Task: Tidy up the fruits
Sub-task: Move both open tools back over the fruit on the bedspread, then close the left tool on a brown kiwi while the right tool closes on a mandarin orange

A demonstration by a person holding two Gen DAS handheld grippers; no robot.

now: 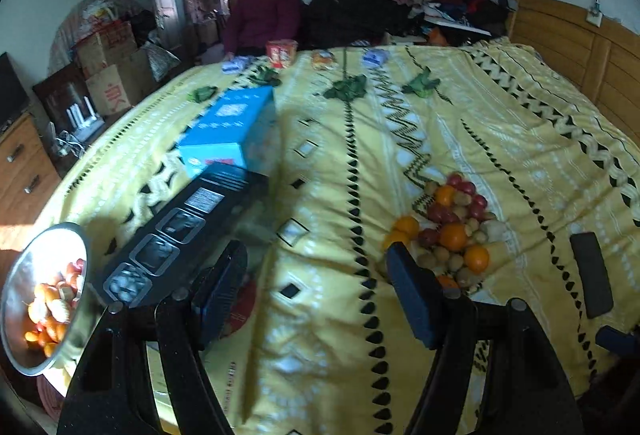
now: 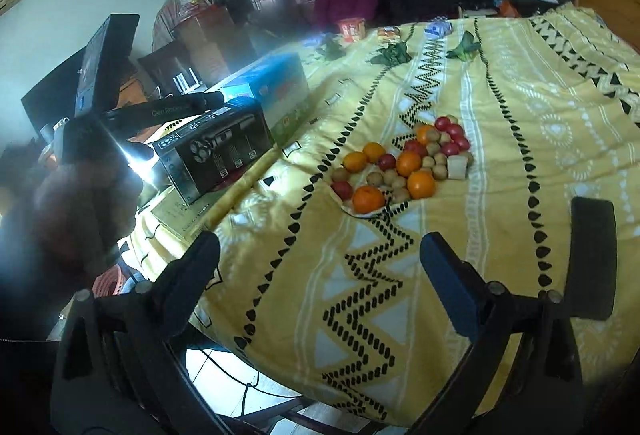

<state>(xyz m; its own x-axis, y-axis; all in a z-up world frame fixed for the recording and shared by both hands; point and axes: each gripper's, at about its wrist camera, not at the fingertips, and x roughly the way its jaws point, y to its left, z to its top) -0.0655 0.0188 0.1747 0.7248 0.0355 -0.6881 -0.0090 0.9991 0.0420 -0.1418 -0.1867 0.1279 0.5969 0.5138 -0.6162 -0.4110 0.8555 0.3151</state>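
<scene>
Now I hold both tools unclenched and empty, left tool [image 1: 316,295] and right tool [image 2: 320,267], over the bed's [image 2: 520,123] near edge, lining up on the fruit pile [image 2: 404,163] mid-bed for sorting.

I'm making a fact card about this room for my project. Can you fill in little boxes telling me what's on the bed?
surface: bed with yellow patterned blanket
fruit pile: oranges, red fruits and small brown ones, loose on the blanket
metal bowl: at the bed's left edge, already holds fruit
boxes: blue box behind black box
left claw: open, empty
right claw: open, empty
</scene>
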